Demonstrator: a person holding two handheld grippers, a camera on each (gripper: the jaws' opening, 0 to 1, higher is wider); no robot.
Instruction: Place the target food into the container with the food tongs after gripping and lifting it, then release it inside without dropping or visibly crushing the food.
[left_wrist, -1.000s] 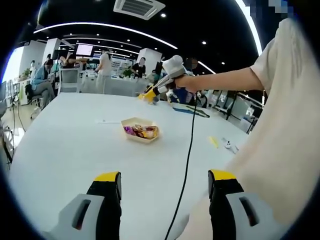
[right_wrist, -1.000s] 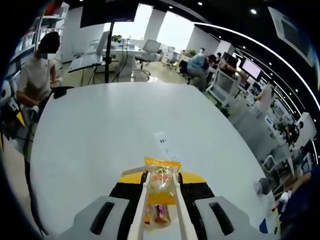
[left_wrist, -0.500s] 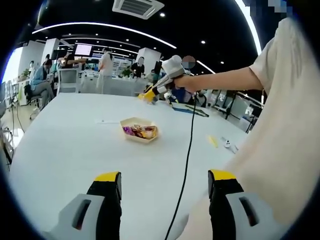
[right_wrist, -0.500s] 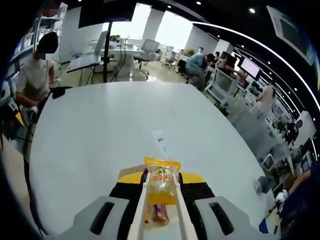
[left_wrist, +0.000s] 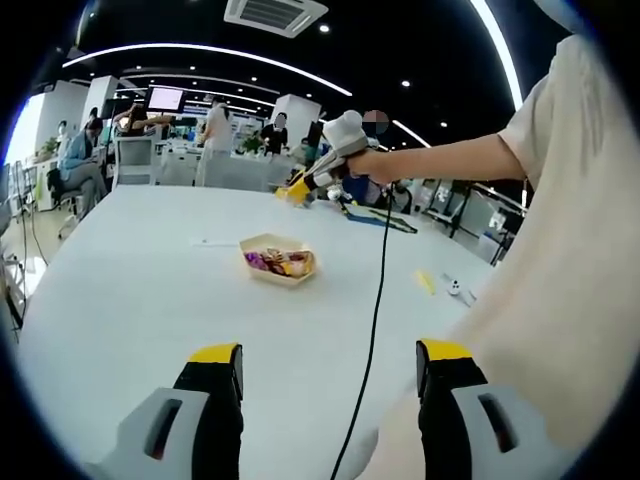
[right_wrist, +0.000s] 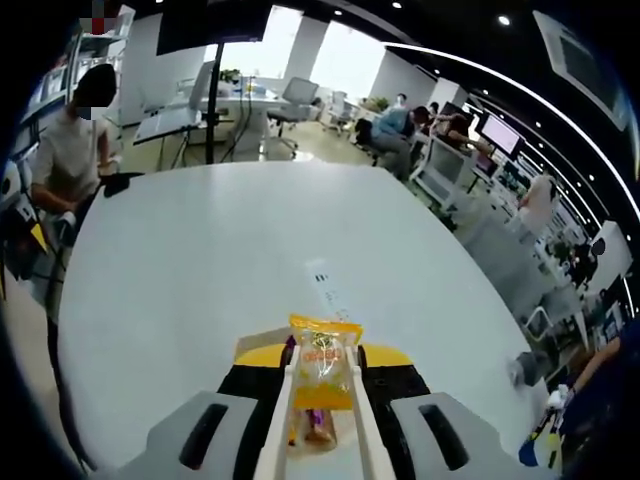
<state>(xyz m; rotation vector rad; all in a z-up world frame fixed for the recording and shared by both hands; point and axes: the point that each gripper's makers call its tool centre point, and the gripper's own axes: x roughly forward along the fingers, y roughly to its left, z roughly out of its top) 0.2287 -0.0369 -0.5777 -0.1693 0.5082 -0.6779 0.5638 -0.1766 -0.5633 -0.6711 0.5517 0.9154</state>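
Left gripper view, going from left to right: people sit and stand at desks far behind a big white table (left_wrist: 130, 290). The left gripper (left_wrist: 330, 372) has its 2 yellow-tipped jaws spread wide apart with nothing between them, low over the table. A little past them a yellow tray (left_wrist: 279, 259) sits on the table with colorful snacks in it. Up above and behind the tray, the right gripper (left_wrist: 300, 186) hangs in the air in a person's hand (left_wrist: 372, 163), and a black cable (left_wrist: 375, 300) drops from it to the table. A pale sleeve (left_wrist: 560, 260) is on the right side.

Right gripper view, going from left to right: a person in a white shirt sits at the table's far edge. In the middle, the right gripper (right_wrist: 322, 358) presses white food tongs (right_wrist: 322, 420) together, and the tongs pinch a snack packet (right_wrist: 323, 372) with a yellow top. The packet is up in the air over the white table (right_wrist: 250, 260). A small paper slip (right_wrist: 322, 279) lies on the table beyond it.
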